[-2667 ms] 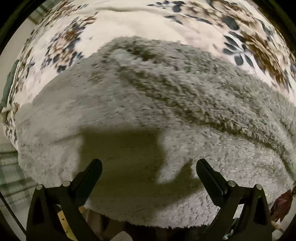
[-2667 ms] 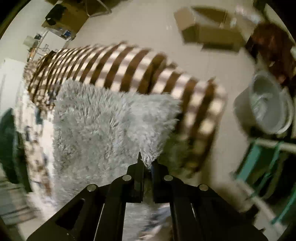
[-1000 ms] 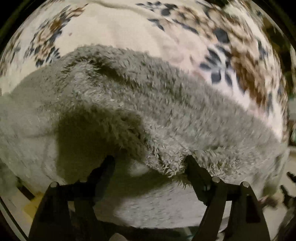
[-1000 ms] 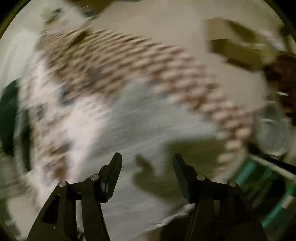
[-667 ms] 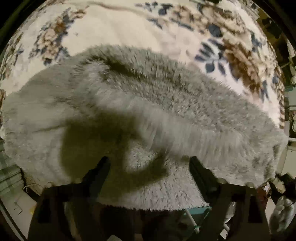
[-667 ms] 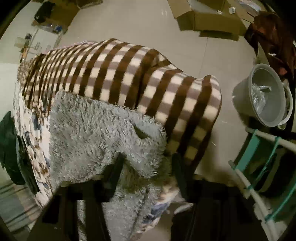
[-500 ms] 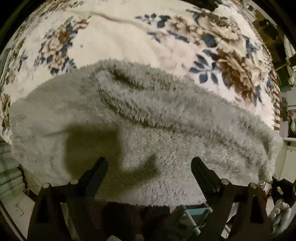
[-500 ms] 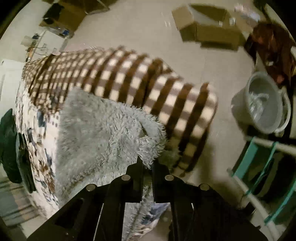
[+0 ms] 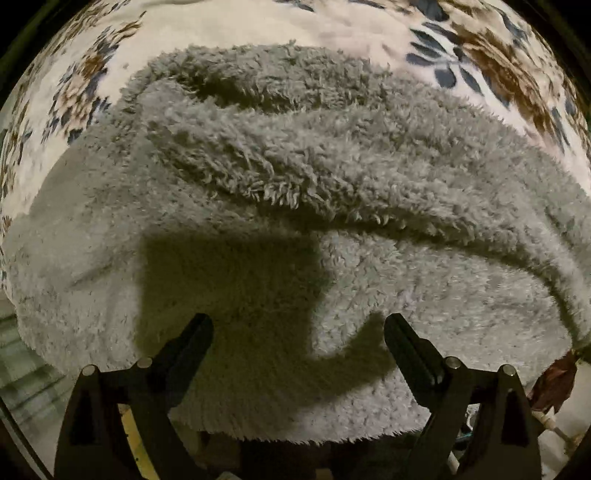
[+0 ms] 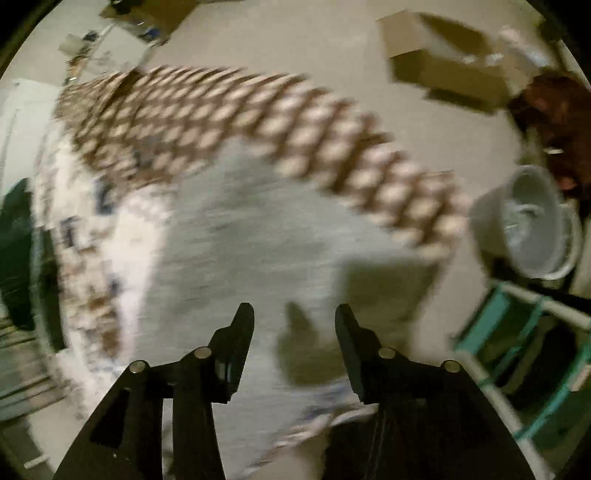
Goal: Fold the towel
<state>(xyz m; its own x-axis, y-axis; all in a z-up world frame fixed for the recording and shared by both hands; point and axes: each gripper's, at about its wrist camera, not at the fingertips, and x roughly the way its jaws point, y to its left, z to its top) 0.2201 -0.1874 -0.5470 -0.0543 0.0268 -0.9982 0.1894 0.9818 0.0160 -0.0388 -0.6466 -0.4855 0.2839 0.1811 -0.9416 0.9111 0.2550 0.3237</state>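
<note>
Grey bucket [image 10: 528,221] on the floor off to the right has something pale in it, too blurry to say what. There's an open cardboard box [image 10: 443,62] further back. The fluffy grey towel [image 9: 295,206] lies on the floral bedspread [image 9: 236,33], one layer folded over with a shaggy edge across the middle, near edge hanging at the bed's side. Left gripper [image 9: 297,332] and right gripper [image 10: 293,325] both hover over it, jaws spread wide and holding nothing. Bare floor beyond the striped blanket [image 10: 295,125].
</note>
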